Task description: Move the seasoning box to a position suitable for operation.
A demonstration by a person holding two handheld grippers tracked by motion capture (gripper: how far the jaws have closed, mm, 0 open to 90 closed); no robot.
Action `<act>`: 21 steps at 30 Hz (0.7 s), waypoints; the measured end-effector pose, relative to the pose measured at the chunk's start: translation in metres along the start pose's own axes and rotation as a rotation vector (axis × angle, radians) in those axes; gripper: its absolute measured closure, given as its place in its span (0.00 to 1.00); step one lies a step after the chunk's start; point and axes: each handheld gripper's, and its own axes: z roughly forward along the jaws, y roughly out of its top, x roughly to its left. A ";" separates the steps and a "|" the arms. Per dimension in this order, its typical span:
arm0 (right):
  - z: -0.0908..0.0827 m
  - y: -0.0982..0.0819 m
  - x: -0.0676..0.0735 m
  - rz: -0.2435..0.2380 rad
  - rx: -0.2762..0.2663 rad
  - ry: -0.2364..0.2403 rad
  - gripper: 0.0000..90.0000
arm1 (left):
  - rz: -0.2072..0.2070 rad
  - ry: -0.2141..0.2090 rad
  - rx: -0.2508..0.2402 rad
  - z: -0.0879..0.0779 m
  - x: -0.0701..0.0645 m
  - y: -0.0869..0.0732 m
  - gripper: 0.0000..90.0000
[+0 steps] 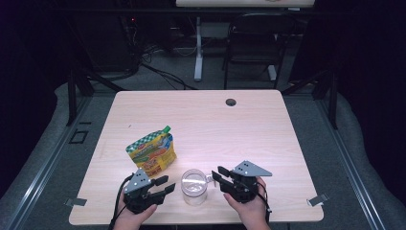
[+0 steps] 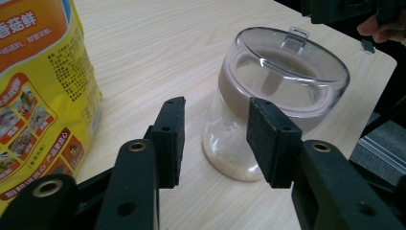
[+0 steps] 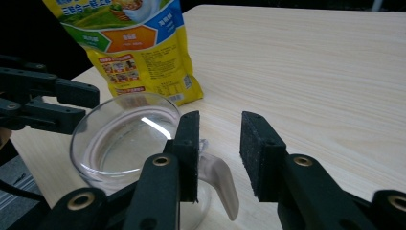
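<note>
Near the front edge of the surface (image 1: 249,115), a clear lidded jar (image 1: 194,187) stands between two grippers.
The left gripper (image 1: 164,186) and right gripper (image 1: 218,175) flank it, jaws part open, gripping nothing; a yellow pouch (image 1: 151,153) lies just behind, toward the left.

High view: fixed above near table (image 1: 201,110) edge, faces forward and down, far off, takes in whole top plus floor beyond. Left gripper view: low, close, looks along own jaws toward jar (image 2: 277,96), pouch (image 2: 38,86) at left. Right gripper view: low, close, faces jar (image 3: 124,139) from opposite side, pouch (image 3: 139,48) behind. All three share jar, pouch, tabletop.
</note>
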 end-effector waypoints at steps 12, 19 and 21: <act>0.010 -0.001 0.004 -0.030 0.027 0.011 0.83 | 0.026 -0.069 0.005 0.002 -0.008 -0.001 0.89; 0.009 -0.002 0.004 -0.033 0.017 0.013 0.84 | 0.048 -0.109 0.041 0.009 -0.012 -0.003 0.98; 0.009 -0.002 0.004 -0.039 0.017 0.015 0.84 | 0.055 -0.111 0.055 0.010 -0.013 -0.003 1.00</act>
